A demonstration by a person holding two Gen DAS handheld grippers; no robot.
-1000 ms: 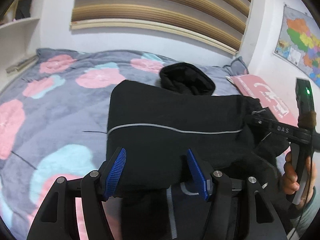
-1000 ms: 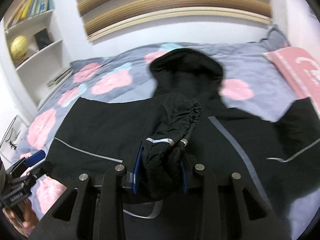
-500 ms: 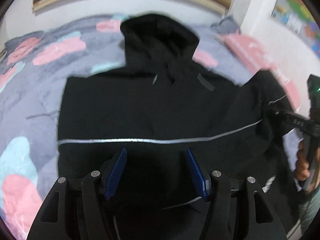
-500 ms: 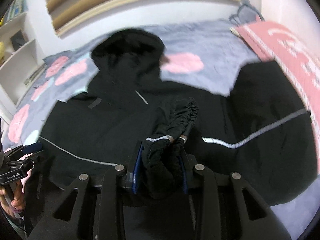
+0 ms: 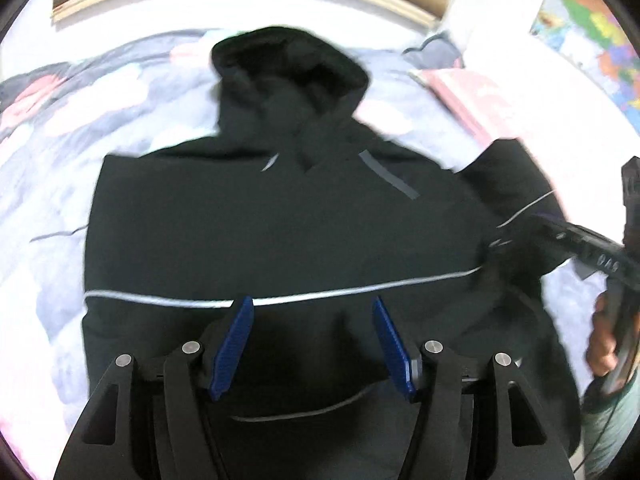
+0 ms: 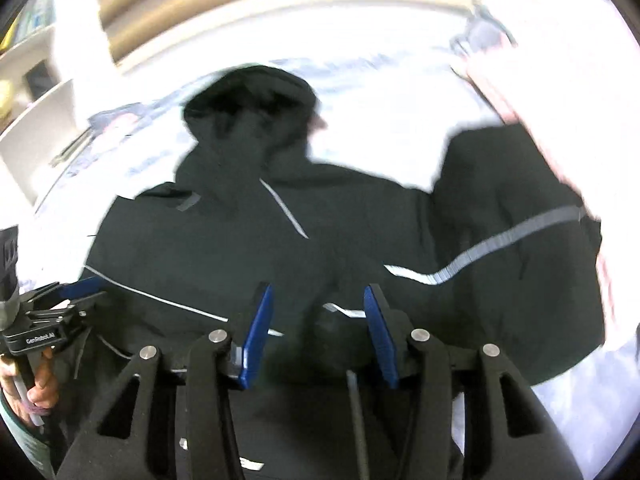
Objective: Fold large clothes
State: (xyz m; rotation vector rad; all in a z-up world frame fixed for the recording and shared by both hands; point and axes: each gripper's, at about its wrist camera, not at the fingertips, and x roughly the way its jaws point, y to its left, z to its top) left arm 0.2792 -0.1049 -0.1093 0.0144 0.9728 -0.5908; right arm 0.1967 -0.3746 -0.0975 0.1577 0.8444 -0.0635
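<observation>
1. Black hooded jacket [image 5: 280,220] lies spread on the bed [image 5: 48,184], hood [image 5: 288,72] twd the headboard edge, hem twd the near edge under both claws.
2. Left claw [image 5: 312,340]: jaws apart, blue pads clear of the cloth w/ nothing pinched btwn them; it hovers over the lower body of the jacket, just below the reflective stripe [image 5: 160,300].
3. Right claw [image 6: 318,328]: jaws opening; a bunched bit of dark fabric w/ a pale trim sits btwn the pads, which don't look to press on it – reads as a sleeve cuff being let go on the jacket's middle.
4. Done so far, judging by the lay: one side looks folded in, giving a straight edge on the left-claw side.
5. Left to do, prob.: the other sleeve [image 6: 520,240] juts out twd the bed's pillow-side edge and needs folding in; then hood down & body folded hem-to-shoulders. Roughly early-to-mid task.
6. Frames blurred, so exact cloth contact is hard to tell.
</observation>
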